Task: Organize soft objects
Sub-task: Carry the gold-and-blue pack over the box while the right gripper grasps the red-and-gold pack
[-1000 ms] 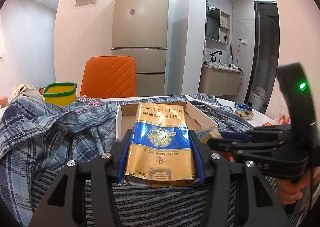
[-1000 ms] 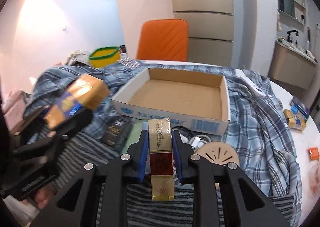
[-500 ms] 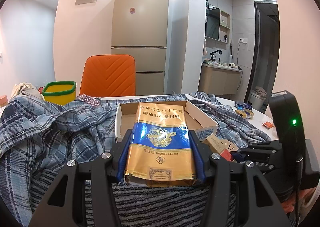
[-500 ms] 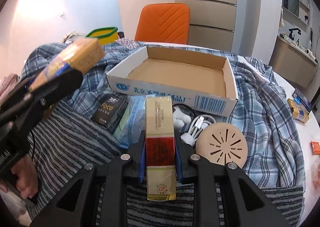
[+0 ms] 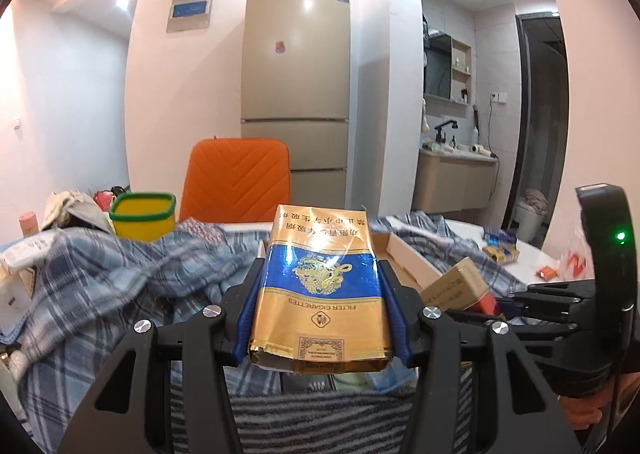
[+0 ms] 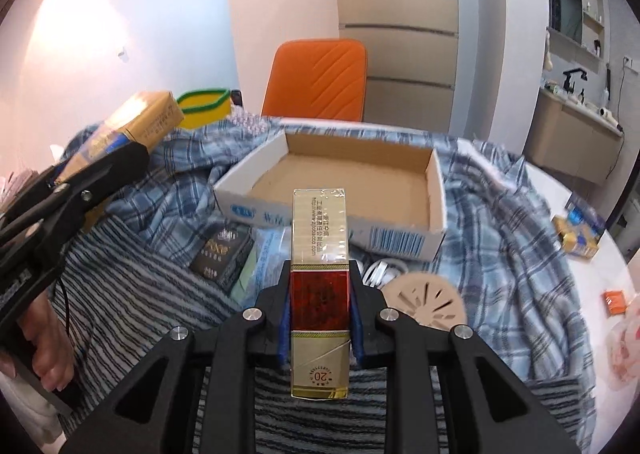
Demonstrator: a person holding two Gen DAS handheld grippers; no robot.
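Observation:
My left gripper is shut on a soft gold-and-blue cigarette pack, held above the table; the same pack shows at the left of the right wrist view. My right gripper is shut on a gold-and-red cigarette pack, held short of an open, empty cardboard box. That pack shows at the right of the left wrist view. The box edge lies just behind the left pack.
A plaid shirt and striped cloth cover the table. A black pack, white cable and tan disc lie before the box. Small packs sit right. A yellow bin and orange chair stand behind.
My left gripper has risen and tilted up with its pack. My right gripper has lifted its pack and moved closer to the box's front wall.

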